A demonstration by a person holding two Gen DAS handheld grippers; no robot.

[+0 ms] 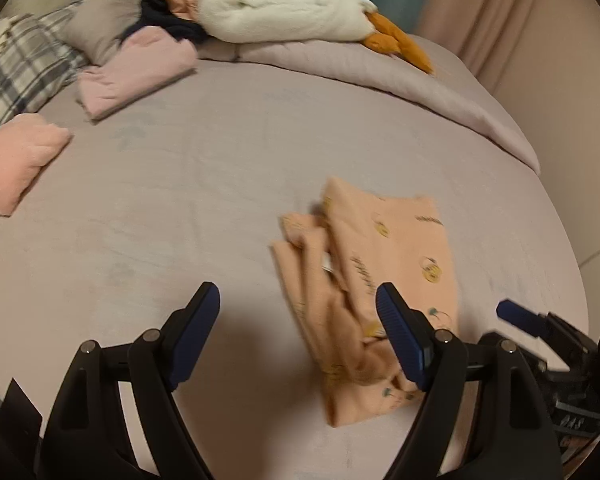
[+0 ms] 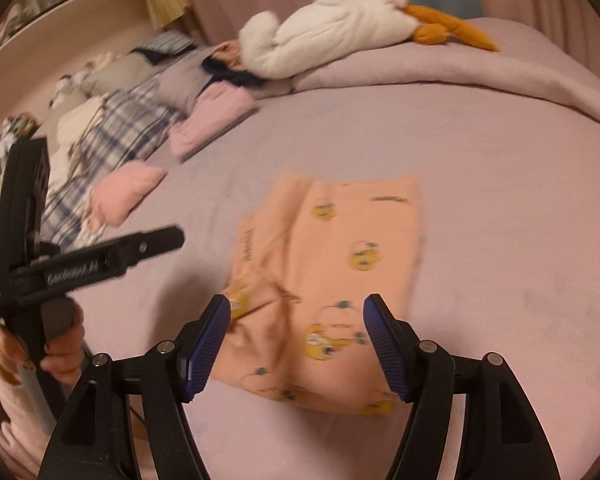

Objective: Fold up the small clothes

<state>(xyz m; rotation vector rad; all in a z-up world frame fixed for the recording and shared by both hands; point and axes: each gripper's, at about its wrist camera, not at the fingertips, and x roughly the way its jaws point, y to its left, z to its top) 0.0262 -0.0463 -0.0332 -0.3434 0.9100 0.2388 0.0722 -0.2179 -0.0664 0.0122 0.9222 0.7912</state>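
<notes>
a peach garment [image 2: 328,280] with yellow cartoon prints lies on the pink bed sheet [image 1: 180,208], in the part of the bed near the person and well apart from the far edge. it is folded into a rough rectangle, and its left side is still bunched and wrinkled. the pictures are a little blurred there.

the left gripper [image 1: 298,336] hangs above the sheet with its jaws spread wide. nothing is between them; its right finger is over the left edge of the garment, and i cannot tell if it touches. the right gripper [image 2: 296,340] has its jaws spread too, over the near part of the garment, and the pads do not press the cloth.

at the far edge of the bed lies a rolled blanket [image 1: 380,68] with a white plush duck [image 1: 292,8] on top. near the far left corner there are plaid pillows [image 1: 16,68], a folded pink cloth [image 1: 140,72] and a small pink cushion [image 1: 16,160]. in the right wrist view a hand [image 2: 60,344] holds the handle of the left gripper.
</notes>
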